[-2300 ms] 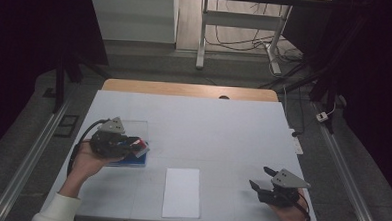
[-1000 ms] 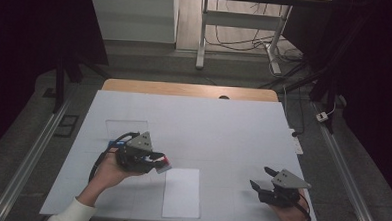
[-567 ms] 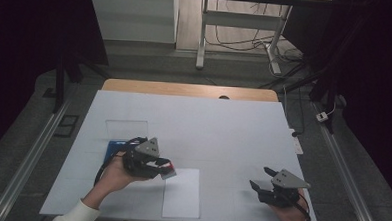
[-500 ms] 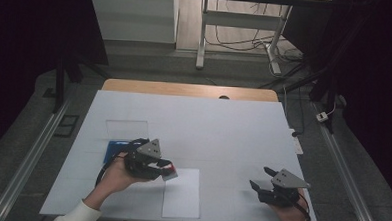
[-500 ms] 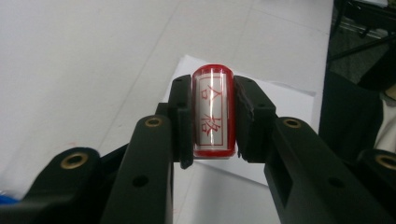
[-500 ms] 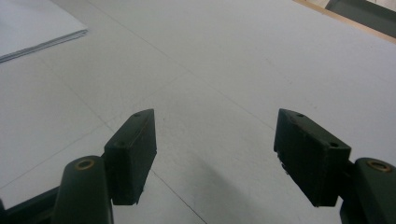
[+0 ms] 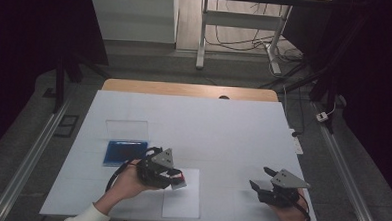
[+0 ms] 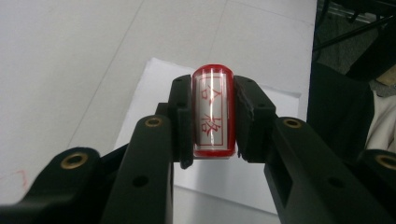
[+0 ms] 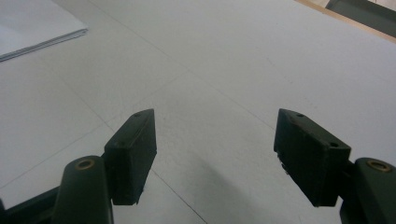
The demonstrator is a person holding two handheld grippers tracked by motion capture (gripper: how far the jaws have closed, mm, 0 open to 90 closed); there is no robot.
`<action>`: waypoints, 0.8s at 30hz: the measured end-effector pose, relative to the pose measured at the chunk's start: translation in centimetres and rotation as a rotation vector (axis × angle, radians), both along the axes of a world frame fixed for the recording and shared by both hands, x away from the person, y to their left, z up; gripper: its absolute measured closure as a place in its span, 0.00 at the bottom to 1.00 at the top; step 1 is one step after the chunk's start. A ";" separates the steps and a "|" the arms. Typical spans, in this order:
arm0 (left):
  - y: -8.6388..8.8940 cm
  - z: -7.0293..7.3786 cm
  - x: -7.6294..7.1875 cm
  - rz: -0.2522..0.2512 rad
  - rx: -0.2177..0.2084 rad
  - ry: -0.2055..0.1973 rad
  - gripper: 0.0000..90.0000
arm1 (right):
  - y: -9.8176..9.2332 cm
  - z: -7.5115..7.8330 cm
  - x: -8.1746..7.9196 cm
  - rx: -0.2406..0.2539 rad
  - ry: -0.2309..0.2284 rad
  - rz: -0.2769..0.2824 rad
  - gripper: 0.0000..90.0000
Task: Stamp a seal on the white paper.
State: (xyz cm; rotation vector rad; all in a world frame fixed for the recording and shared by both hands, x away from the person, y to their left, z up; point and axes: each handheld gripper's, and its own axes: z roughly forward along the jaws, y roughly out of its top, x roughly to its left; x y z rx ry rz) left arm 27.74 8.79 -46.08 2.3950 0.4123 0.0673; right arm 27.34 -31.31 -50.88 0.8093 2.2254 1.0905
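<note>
Moved from blue ink pad (image 7: 125, 153) to over white paper sheet (image 7: 182, 194): left gripper (image 7: 175, 178), fingers clamped on red stamp (image 8: 213, 113); right gripper (image 7: 262, 179) fingers apart, empty.

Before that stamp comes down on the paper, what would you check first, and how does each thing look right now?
1. Stamp gripped firmly between the left tongs: ok.
2. Stamp over the white sheet: ok, above its top edge in the high view.
3. Stamp face inked: cannot tell, the face is turned away.
4. Sheet lying flat on the table: ok.
5. Right tongs open and off the sheet: ok.
6. Blue ink pad clear of the path: ok.
</note>
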 end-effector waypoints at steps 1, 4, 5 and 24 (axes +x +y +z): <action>-0.2 -0.1 0.0 -0.003 0.003 -0.001 0.78 | 0.0 0.0 0.0 0.000 0.000 0.000 0.32; -0.7 -0.4 -0.1 -0.005 0.021 -0.006 0.78 | 0.0 0.0 0.0 0.000 0.001 0.000 0.32; -0.8 -0.5 -0.1 -0.004 0.025 -0.008 0.78 | 0.0 0.0 0.0 0.000 0.002 0.000 0.32; -1.9 -1.9 0.1 0.016 0.086 -0.031 0.78 | 0.0 0.0 0.0 0.001 0.002 -0.001 0.33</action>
